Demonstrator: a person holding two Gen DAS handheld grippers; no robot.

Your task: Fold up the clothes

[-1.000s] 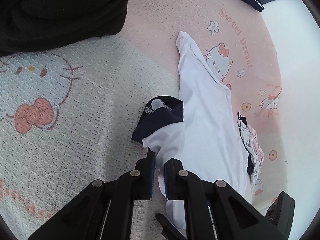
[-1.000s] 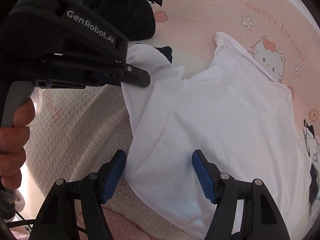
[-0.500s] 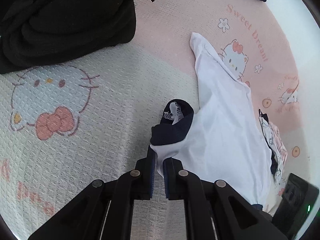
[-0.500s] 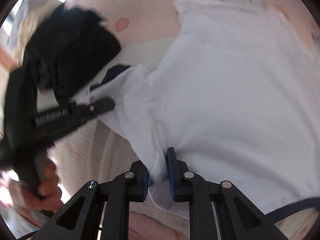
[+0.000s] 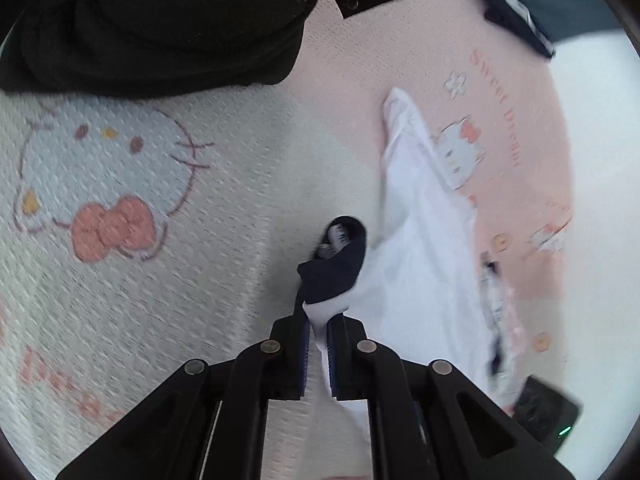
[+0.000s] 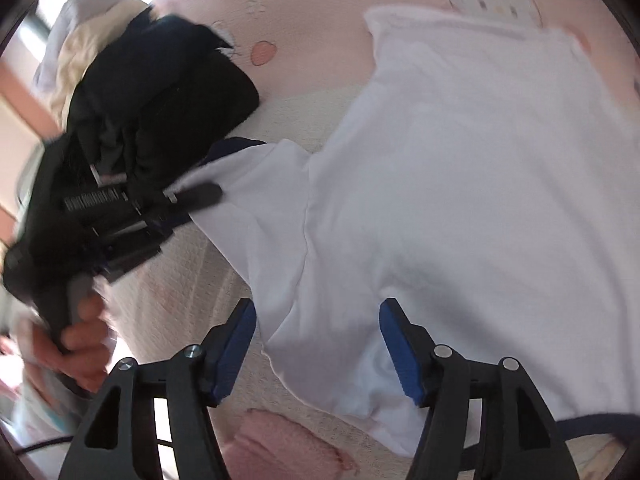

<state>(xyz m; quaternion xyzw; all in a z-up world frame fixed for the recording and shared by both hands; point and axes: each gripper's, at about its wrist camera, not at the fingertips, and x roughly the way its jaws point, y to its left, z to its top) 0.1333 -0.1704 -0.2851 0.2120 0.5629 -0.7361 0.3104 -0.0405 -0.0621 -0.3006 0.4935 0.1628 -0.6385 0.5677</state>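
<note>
My left gripper (image 5: 316, 344) is clamped on the navy-trimmed sleeve of the white shirt (image 6: 460, 200). My right gripper (image 6: 316, 348) has just been opening; jaws apart, shirt's near edge between them, pads not pressing it. Shirt lies spread on the pink cartoon-cat blanket (image 5: 120, 280). Black clothes pile (image 5: 152, 24) sits beyond on the left, near the sleeve.

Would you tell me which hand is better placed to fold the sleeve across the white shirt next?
The left, I would say. The left tongs are already shut on the white shirt at its sleeve end, while the right tongs, having just been opening, stand open over the shirt's edge, gripping nothing.
</note>
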